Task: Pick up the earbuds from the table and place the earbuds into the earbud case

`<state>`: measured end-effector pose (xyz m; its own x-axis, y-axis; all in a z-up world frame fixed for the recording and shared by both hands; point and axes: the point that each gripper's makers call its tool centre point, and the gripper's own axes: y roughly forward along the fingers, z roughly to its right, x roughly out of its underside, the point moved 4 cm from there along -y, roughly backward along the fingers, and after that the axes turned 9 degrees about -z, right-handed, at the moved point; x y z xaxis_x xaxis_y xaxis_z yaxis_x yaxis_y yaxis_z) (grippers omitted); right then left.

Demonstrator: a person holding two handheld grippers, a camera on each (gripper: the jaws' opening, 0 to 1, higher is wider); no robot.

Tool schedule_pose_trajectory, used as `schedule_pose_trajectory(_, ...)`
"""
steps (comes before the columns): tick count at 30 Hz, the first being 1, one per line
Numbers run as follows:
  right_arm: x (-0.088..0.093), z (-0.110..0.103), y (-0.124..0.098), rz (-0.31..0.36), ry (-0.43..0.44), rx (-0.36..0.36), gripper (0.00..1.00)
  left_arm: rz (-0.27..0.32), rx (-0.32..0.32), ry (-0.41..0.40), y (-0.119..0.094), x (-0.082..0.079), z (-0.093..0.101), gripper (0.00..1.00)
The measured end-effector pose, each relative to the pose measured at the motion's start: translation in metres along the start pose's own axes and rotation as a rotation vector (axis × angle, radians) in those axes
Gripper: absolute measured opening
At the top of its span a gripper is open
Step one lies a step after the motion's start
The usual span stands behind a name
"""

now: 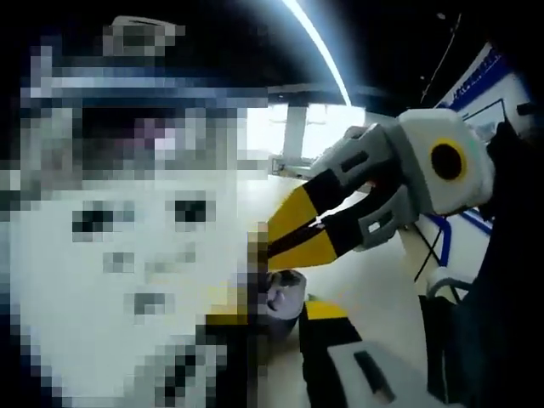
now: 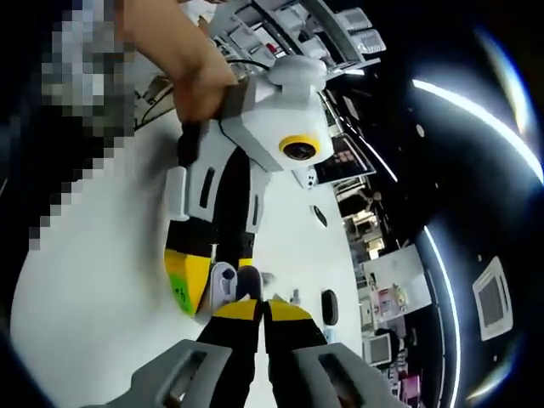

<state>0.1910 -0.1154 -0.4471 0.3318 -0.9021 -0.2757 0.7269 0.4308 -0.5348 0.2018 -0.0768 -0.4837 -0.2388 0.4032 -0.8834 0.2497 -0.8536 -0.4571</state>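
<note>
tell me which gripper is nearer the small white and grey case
Left. The case sits between the jaws of the left gripper, which look closed on it. The right gripper has its near-closed tips right beside the case; whether they touch is unclear.

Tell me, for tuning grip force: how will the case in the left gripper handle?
The case looks rounded and glossy, so it is probably slippery between the jaws of the left gripper. It looks small, so it is likely light and rigid.

Earbud case (image 2: 228, 285) between both claws
</note>
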Motion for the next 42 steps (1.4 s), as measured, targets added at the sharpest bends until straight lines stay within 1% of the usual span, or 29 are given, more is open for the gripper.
schedule_pose_trajectory(4,0.000,-0.003,0.001,0.001,-0.006,-0.004,0.02,-0.013,-0.005,0.010,0.000,0.002,0.000,0.21)
schedule_pose_trajectory(11,0.000,-0.005,0.002,0.003,0.014,-0.006,0.02,-0.016,0.001,0.013,0.000,0.004,0.001,0.20)
schedule_pose_trajectory(14,0.000,-0.006,0.001,0.011,0.042,-0.009,0.03,-0.029,-0.005,0.016,0.001,0.006,-0.001,0.20)
schedule_pose_trajectory(22,0.004,-0.004,-0.004,0.019,0.092,-0.007,0.04,-0.025,0.004,0.008,0.002,0.006,0.000,0.19)
schedule_pose_trajectory(24,0.007,-0.004,-0.007,0.036,0.149,-0.017,0.05,-0.026,0.005,0.007,0.002,0.007,0.001,0.19)
schedule_pose_trajectory(26,0.009,-0.004,-0.011,0.062,0.238,-0.042,0.07,-0.028,0.006,0.006,0.002,0.007,0.001,0.19)
schedule_pose_trajectory(30,0.020,0.000,-0.018,0.088,0.395,-0.075,0.07,-0.031,0.006,0.004,0.001,0.009,0.002,0.19)
schedule_pose_trajectory(32,0.027,0.004,-0.022,0.121,0.531,-0.104,0.07,-0.031,0.005,0.001,0.000,0.009,0.002,0.19)
schedule_pose_trajectory(34,0.036,0.009,-0.025,0.133,0.623,-0.124,0.08,-0.030,0.005,-0.002,0.000,0.010,0.002,0.19)
schedule_pose_trajectory(37,0.050,0.015,-0.026,0.131,0.727,-0.155,0.09,-0.030,0.004,-0.003,0.000,0.010,0.002,0.19)
schedule_pose_trajectory(40,0.061,0.019,-0.027,0.128,0.791,-0.185,0.10,-0.032,0.003,0.001,0.000,0.010,0.003,0.19)
schedule_pose_trajectory(41,0.067,0.019,-0.027,0.120,0.829,-0.213,0.11,-0.030,0.005,0.001,0.000,0.011,0.003,0.19)
schedule_pose_trajectory(42,0.070,0.019,-0.026,0.120,0.846,-0.226,0.12,-0.027,0.008,0.001,0.000,0.011,0.004,0.19)
